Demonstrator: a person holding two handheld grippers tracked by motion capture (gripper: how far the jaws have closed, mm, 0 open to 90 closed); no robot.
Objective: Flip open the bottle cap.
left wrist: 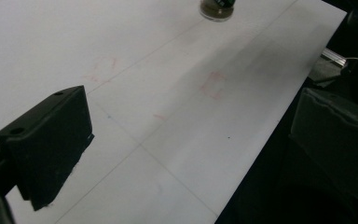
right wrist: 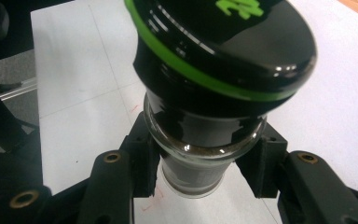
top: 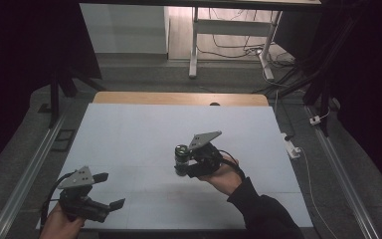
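Fingers of right gripper (right wrist: 200,175) are clamping the glass jar (right wrist: 214,93) at its body, black green-ringed lid above them, long axis upright. I'm reading left gripper (top: 113,190) as hanging released, empty, well apart over white table (top: 144,134); right hand nearer.

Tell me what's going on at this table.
A person holds a gripper in each hand over a white table. The right gripper is shut on a glass jar with a black, green-ringed lid, near the table's middle. The left gripper is open and empty at the near left corner.
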